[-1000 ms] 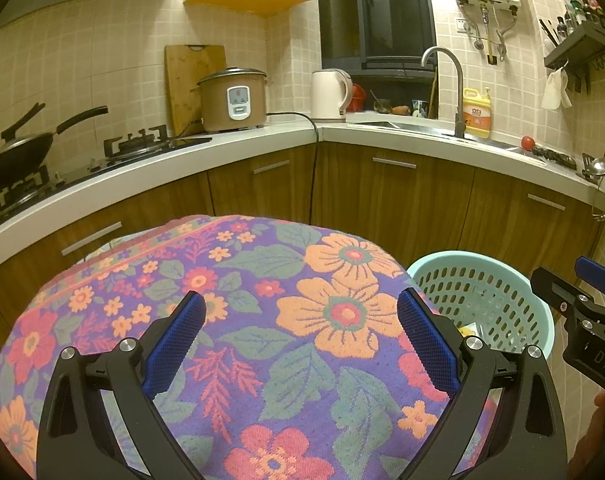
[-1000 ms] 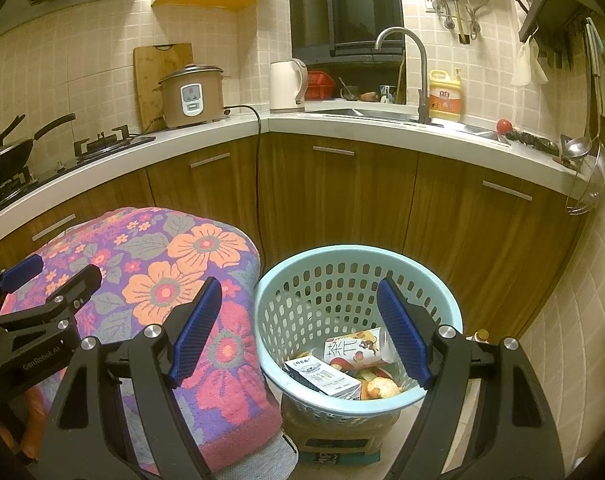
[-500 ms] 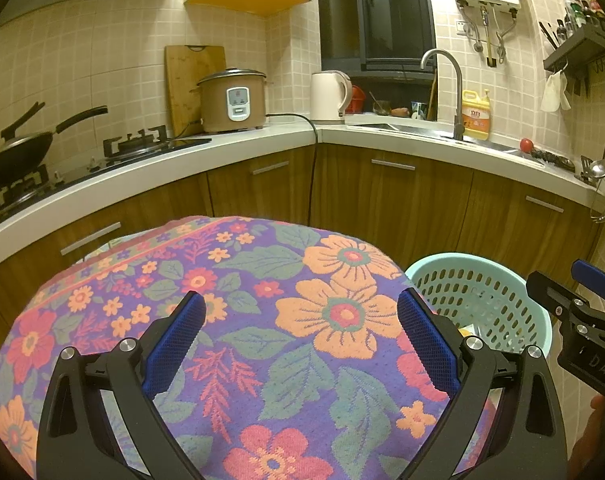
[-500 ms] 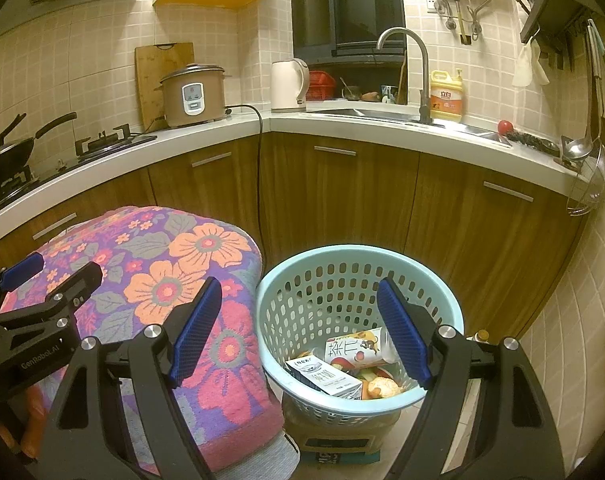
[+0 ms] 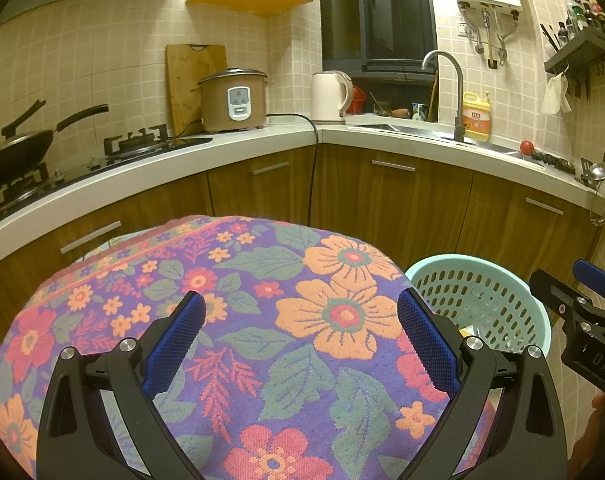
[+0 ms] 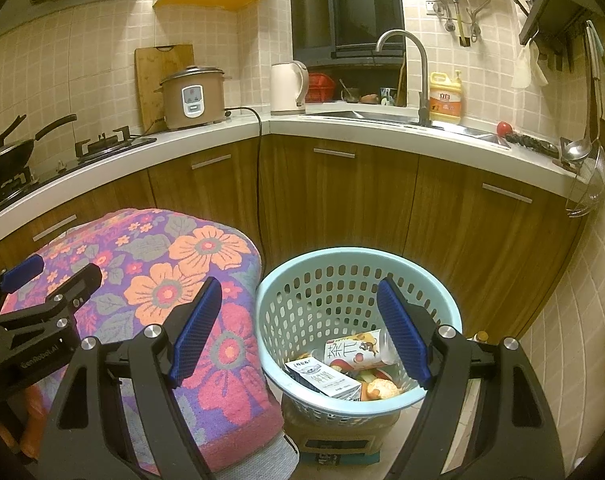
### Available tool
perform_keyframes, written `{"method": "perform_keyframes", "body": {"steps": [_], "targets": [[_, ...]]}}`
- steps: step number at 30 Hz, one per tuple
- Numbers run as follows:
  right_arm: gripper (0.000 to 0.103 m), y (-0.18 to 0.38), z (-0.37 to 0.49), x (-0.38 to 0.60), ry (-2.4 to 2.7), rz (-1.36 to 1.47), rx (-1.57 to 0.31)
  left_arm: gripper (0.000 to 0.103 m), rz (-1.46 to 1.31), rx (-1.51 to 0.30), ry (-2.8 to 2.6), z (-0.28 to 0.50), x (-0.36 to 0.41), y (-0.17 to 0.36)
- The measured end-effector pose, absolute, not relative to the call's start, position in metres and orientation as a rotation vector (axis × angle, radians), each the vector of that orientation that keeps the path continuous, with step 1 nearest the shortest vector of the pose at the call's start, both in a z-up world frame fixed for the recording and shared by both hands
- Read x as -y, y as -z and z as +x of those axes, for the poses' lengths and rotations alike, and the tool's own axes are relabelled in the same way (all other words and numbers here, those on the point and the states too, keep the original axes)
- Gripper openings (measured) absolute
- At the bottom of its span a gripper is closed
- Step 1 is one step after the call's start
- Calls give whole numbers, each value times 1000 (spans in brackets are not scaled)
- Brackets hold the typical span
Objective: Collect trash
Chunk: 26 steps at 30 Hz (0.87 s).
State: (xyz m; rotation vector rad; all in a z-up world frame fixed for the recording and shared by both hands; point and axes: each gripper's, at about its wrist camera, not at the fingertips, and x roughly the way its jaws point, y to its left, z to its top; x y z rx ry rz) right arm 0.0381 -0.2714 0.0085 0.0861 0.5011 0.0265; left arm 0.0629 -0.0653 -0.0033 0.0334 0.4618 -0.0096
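The trash lies in the bottom of a pale blue perforated plastic basket (image 6: 354,280) on the floor before the brown wooden cabinets: a white milk carton (image 6: 322,376) lying flat, a second printed drink carton (image 6: 358,350) behind it, and orange peel (image 6: 378,388) with other scraps too small to identify. The basket rests on a brownish box (image 6: 334,428), whose lower part is cut off by the frame edge. In the left wrist view only the basket's rim and far wall (image 5: 478,300) show; its contents are hidden. The right gripper (image 6: 300,330) hovers over the basket with its blue pads spread wide and nothing between them; its right pad hides part of the basket's interior. The left gripper (image 5: 298,342) hangs likewise released, empty, above a purple floral cloth (image 5: 262,320) draped over a rounded form, which is concealed entirely. The cloth stands just beside the basket. At the lower right edge of the left wrist view a sliver of a hand (image 5: 594,436) is visible, mostly cut off.
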Motion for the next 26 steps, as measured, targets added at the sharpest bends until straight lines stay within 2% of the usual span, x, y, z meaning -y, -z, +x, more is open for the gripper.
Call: {"method": "perform_keyframes", "body": {"steps": [26], "targets": [[76, -17, 37, 271, -28, 81, -491, 95, 1, -457, 20, 60, 68, 1]]}}
